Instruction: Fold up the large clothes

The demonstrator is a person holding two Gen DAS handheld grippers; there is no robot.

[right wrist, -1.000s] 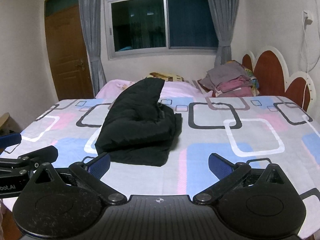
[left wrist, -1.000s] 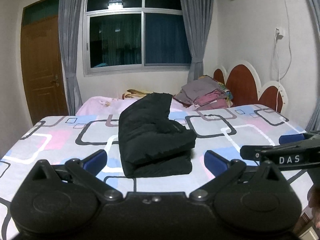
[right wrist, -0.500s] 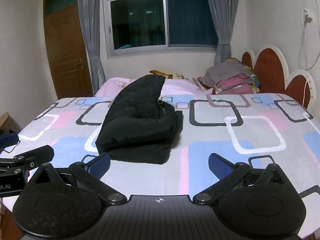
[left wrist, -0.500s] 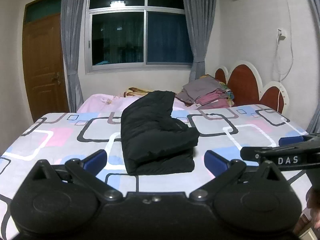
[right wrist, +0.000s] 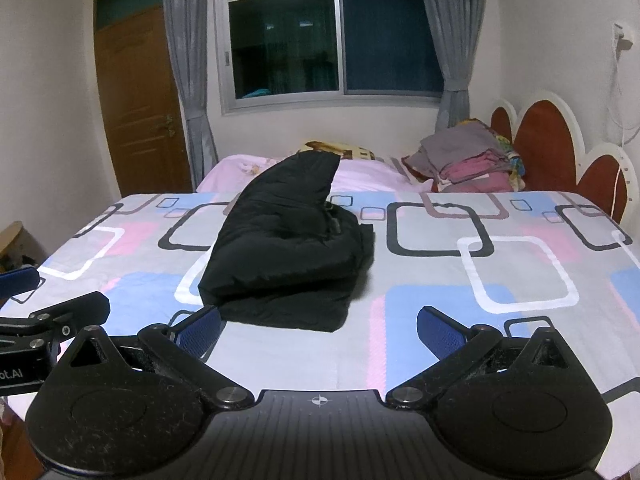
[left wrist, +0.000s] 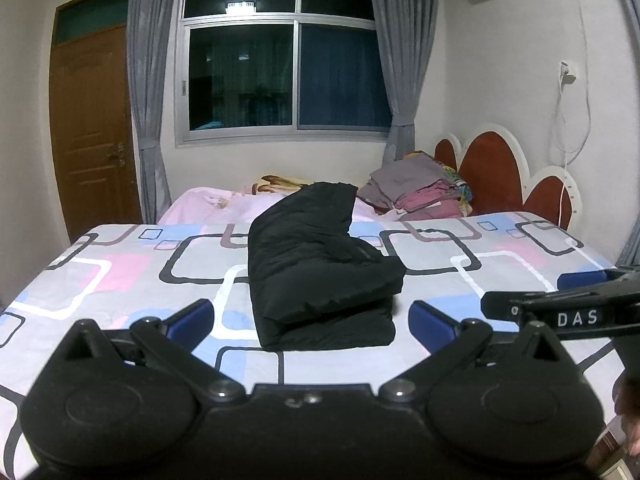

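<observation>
Puffy black jacket (left wrist: 320, 272) — seemingly quilted — folded, bulky.

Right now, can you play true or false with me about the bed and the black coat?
1. The coat lies folded on the bed. True.
2. The left tool is squeezing the coat. False: it is open and holds nothing.
3. The right tool is open. True.
4. A clothes pile sits near the headboard. True.
5. The coat is red. False: it is black.
6. The door stands wide open. False: it is shut.
</observation>
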